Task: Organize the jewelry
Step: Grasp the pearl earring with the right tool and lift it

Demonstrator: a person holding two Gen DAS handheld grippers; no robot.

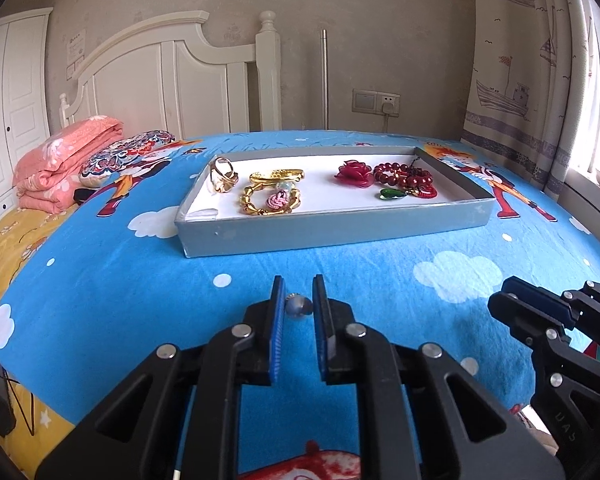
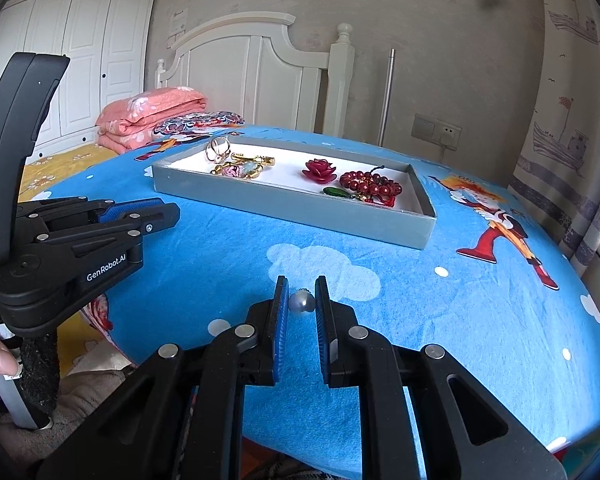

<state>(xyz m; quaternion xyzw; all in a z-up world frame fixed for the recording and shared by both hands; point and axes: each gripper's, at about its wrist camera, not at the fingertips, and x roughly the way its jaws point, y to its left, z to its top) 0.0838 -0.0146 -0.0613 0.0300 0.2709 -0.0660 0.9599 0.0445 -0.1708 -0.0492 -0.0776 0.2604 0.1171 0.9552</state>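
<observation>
A grey tray [image 1: 332,236] [image 2: 292,210] on the blue cloth holds gold rings [image 1: 222,176], gold bracelets [image 1: 272,196], a red rose [image 1: 356,172] [image 2: 319,170], a red bead bracelet [image 1: 404,174] [image 2: 366,184] and a green stone [image 1: 392,194]. My left gripper [image 1: 298,306] is shut on a pearl earring [image 1: 299,305], held just above the cloth in front of the tray. My right gripper [image 2: 302,302] is shut on another pearl earring [image 2: 303,301]. Each gripper also shows at the edge of the other's view, the left [image 2: 168,212] and the right [image 1: 504,300].
The blue cartoon cloth [image 1: 140,280] covers a round table. A bed with a white headboard [image 1: 160,68], folded pink quilt [image 1: 68,160] and patterned pillow [image 1: 128,156] is behind on the left. A curtain [image 1: 520,60] and window are at the right.
</observation>
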